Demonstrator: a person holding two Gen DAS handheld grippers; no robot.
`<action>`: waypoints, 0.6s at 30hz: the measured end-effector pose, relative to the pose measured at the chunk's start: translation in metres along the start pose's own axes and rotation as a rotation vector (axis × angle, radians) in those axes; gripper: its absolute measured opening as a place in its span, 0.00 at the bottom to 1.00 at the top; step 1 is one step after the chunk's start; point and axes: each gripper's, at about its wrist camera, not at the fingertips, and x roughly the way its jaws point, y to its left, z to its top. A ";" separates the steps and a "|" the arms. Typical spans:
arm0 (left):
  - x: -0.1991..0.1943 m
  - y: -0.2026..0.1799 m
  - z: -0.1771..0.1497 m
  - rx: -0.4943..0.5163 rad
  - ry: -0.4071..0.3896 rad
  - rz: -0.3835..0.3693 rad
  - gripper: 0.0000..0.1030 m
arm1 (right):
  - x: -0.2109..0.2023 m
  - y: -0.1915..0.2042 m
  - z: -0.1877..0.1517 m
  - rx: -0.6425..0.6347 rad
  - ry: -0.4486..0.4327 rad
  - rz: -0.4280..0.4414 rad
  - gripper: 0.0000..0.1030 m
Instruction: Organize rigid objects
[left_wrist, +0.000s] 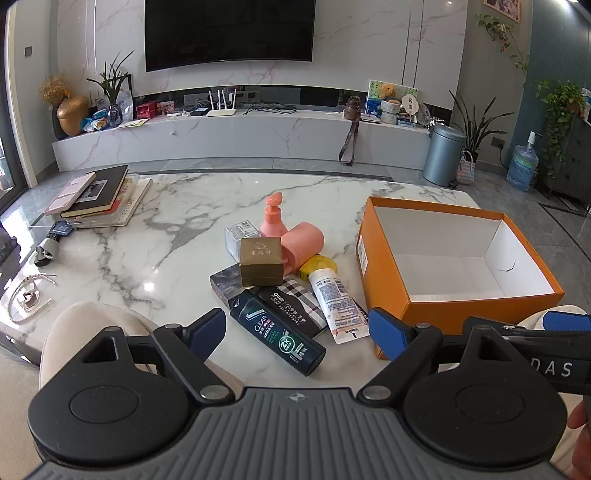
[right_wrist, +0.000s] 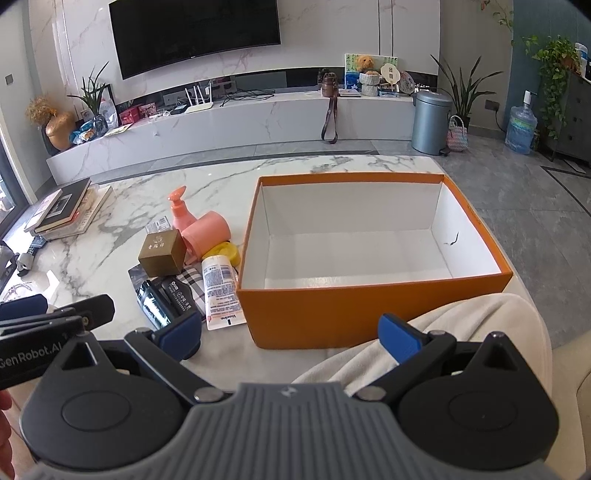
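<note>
So both grippers, left (left_wrist: 297, 325) and right (right_wrist: 290, 334), hung spread wide with nothing between the fingers. The pile sat on the table (left_wrist: 147, 221) just left of the empty orange box (right_wrist: 332, 310). The shampoo bottle (left_wrist: 277, 328) lay nearest: probably light, stiff, slick plastic. Best gripped across mid-body.

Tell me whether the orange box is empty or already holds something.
Empty: the orange box shows only bare white floor and walls, apart from one small dark mark.
</note>
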 end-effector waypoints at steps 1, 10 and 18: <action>0.000 0.000 0.000 0.000 0.000 0.000 0.99 | 0.000 0.000 0.000 0.000 0.000 0.000 0.98; 0.000 0.000 0.000 -0.001 0.001 0.001 0.95 | 0.000 0.002 -0.002 -0.007 0.001 0.002 0.98; 0.010 0.014 -0.004 -0.006 0.047 -0.059 0.83 | 0.011 0.011 -0.003 -0.041 0.016 0.057 0.84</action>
